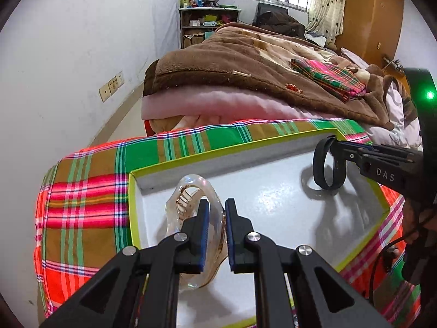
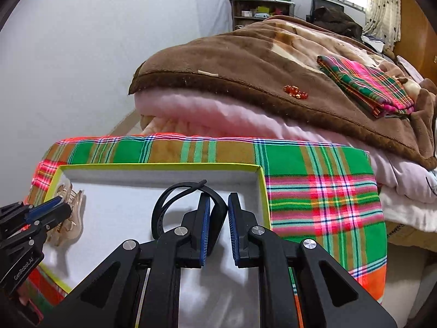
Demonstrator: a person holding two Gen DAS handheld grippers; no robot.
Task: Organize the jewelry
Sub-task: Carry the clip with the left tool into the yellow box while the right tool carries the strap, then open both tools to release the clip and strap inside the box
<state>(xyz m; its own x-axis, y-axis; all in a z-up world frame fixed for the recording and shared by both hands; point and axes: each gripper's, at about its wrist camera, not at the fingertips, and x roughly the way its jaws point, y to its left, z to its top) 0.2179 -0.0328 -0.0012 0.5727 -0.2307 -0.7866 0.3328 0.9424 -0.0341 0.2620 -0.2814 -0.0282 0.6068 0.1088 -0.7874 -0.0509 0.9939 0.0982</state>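
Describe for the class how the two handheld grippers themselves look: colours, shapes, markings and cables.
Both the left gripper and the right gripper are matte black, with angular linkage arms, round silver pivot pins and flat blue ribbed pads on the fingers. Seen from the opposite cameras, one body carries white "DAS" lettering, the other "GenRobot.AI". A green indicator light and a thin black cable show beside the right unit.
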